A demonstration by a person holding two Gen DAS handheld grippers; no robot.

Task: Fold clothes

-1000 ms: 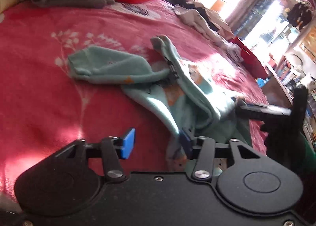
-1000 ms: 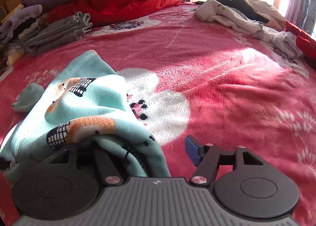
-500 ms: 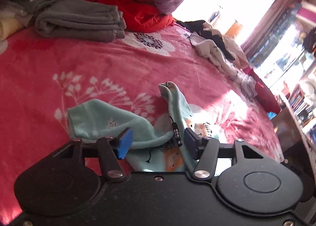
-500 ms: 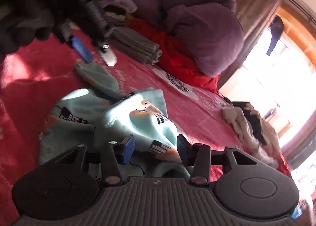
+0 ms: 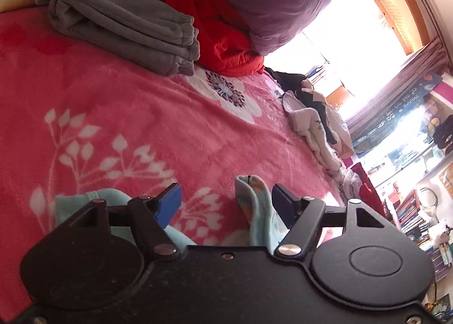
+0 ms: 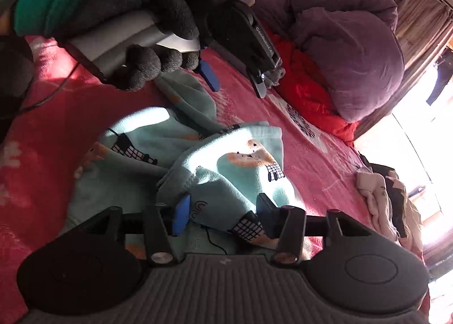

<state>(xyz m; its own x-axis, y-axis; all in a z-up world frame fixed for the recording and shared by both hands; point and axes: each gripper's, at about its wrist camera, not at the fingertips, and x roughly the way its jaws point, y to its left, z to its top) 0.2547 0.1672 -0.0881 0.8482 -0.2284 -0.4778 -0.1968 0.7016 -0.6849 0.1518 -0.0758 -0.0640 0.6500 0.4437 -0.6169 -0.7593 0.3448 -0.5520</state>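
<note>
Under both your hands spreads the pink flowered blanket (image 5: 147, 103), its near edge cut off by the gripper bodies. At its far side a purple duvet (image 6: 354, 49) slumps over a red cover (image 5: 223, 41); the window behind is blown out white, so nothing there can be read. Folded grey trousers (image 5: 121, 24) sit near that heap, and a crumpled pile of pale and dark clothes (image 5: 317, 126) lies toward the glare, too bunched to sort. The mint printed garment (image 6: 226, 165) lies rumpled on the blanket close to you, its lower part hidden under your tools. Your right gripper (image 6: 223, 210) is opening, with a fold of that garment between the pads. Your left gripper (image 5: 226, 203) is opening too; one cuff stands just inside the right pad, not pinched. Your gloved left hand (image 6: 147, 38) shows only in part.
</note>
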